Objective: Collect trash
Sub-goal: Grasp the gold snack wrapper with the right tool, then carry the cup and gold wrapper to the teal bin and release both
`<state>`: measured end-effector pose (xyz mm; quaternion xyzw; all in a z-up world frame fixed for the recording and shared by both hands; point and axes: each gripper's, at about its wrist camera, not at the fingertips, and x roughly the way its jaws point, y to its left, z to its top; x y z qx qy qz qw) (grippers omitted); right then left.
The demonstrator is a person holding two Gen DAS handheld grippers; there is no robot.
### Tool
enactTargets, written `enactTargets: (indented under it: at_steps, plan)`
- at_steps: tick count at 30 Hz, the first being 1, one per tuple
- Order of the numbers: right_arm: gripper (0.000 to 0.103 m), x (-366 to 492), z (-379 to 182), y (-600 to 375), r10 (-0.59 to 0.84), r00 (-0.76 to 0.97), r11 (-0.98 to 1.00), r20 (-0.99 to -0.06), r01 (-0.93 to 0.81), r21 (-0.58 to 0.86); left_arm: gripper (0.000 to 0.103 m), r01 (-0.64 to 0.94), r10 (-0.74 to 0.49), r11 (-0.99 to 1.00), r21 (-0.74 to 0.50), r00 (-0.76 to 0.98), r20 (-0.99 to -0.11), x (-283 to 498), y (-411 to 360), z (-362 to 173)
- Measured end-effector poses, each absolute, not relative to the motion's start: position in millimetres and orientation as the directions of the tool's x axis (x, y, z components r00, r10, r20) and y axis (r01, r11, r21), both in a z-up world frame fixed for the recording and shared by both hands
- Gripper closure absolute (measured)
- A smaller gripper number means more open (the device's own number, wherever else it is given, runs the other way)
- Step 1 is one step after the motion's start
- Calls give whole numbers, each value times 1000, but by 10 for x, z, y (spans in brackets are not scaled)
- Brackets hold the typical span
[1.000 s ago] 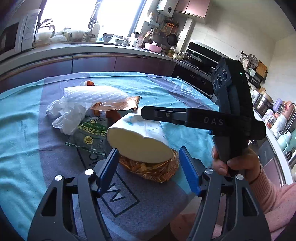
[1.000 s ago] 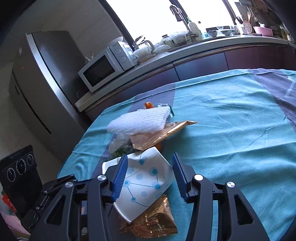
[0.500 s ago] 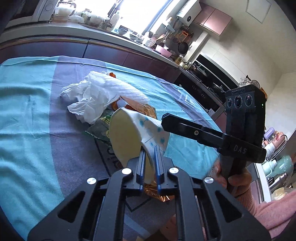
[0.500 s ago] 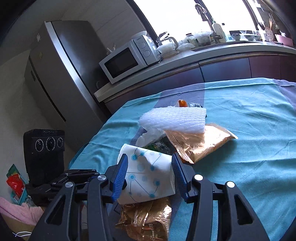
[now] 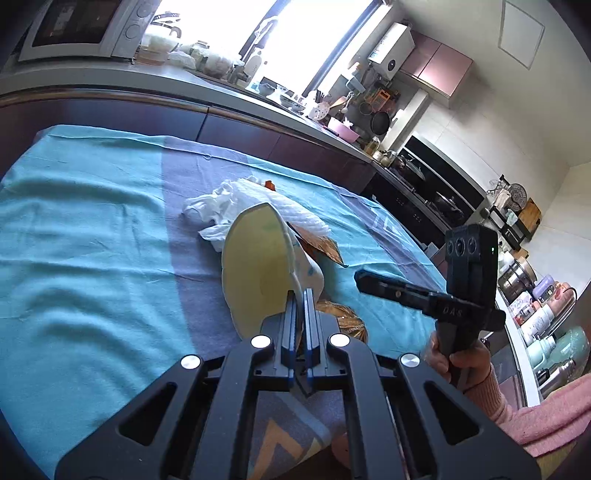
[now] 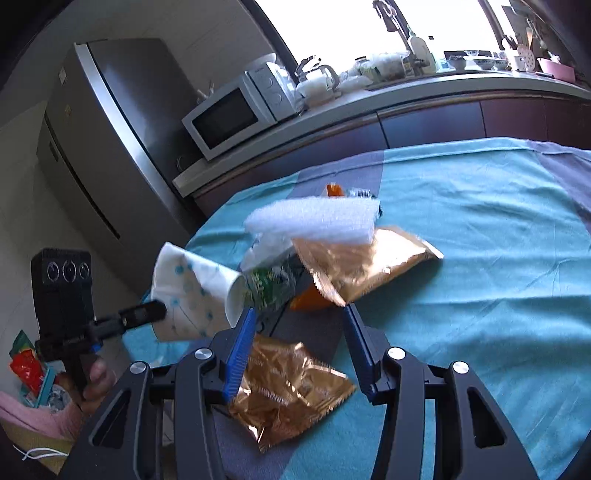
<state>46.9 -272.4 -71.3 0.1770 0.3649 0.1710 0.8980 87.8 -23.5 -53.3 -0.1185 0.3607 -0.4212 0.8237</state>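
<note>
Left gripper pinched tight on paper cup rim, cup lifted off table, empty inside. Right gripper jaws half apart, holding nothing, gold wrapper lying between them. Beyond: gold bag, white foam sheet. Teal cloth bare rightward.

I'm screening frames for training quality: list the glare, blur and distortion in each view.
Left wrist view: the window is blown out white, fisheye bends the counter edge and darkens the corners, the paper cup is sharp. Right wrist view: the window is again overexposed, the foam sheet and green wrapper are smeared, the gold bag throws specular glints.
</note>
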Motion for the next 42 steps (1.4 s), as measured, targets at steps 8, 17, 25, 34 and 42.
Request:
enactTargets:
  at_steps: [8, 17, 25, 34, 42]
  plan:
    - [44, 338, -855, -2482, 414, 625, 906, -662, -213, 365, 99, 566, -721, 689, -452, 474, -505, 828, 142, -452]
    - [80, 308, -862, -2189, 347, 619, 937, -704, -263, 231, 99, 524, -684, 729, -441, 527, -505, 823, 493, -444]
    - [93, 285, -785, -2063, 405, 613, 914, -678, -296, 279, 99, 492, -649, 760, -423, 574, -498, 794, 700, -423]
    - [95, 328, -661, -1692, 537, 551, 841, -639, -412, 351, 99, 454, -601, 799, -395, 629, -493, 738, 976, -360]
    - [95, 542, -559, -1312, 614, 515, 782, -598, -501, 372, 99, 389, -542, 837, -386, 689, -481, 662, 1358, -308]
